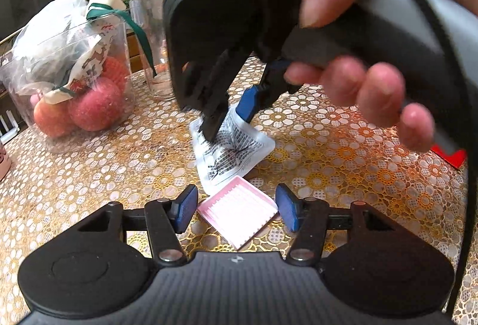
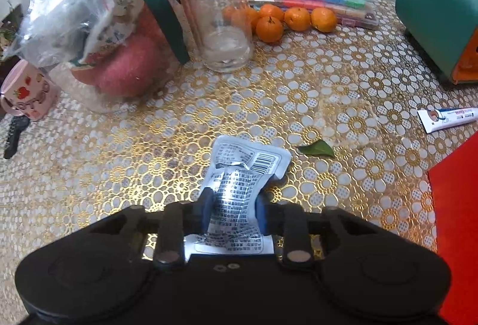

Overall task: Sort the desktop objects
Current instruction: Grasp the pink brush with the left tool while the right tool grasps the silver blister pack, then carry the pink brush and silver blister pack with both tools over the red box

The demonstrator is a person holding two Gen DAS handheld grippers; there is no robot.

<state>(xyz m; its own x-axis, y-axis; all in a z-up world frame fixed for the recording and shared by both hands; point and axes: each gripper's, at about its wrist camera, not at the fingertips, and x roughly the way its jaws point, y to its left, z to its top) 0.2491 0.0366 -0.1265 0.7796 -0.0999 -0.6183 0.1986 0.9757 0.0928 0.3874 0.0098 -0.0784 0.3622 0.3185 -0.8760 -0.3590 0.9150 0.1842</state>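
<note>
Far left of the left jaws (image 1: pixel 237 210), a clear container of apples (image 1: pixel 74 104) stands on the table (image 1: pixel 343 175), with an empty glass jar (image 1: pixel 152 35) just beside it. The left jaws hang spread on either side of a small pink ribbed box (image 1: pixel 237 213) that lies flat on the table; the blue pads do not press it. Just beyond the box lies a white printed sachet (image 1: pixel 230 154), touching its far corner.

The right jaws (image 2: pixel 234 210), gripped by a person's hand (image 1: pixel 358 80), are closed on that sachet, which crumples between the pads. Beyond them stand the jar and a row of tangerines (image 2: pixel 280 18); to their right lie a green leaf (image 2: pixel 318 148), a toothpaste tube (image 2: pixel 445 119) and a green box (image 2: pixel 433 11).
</note>
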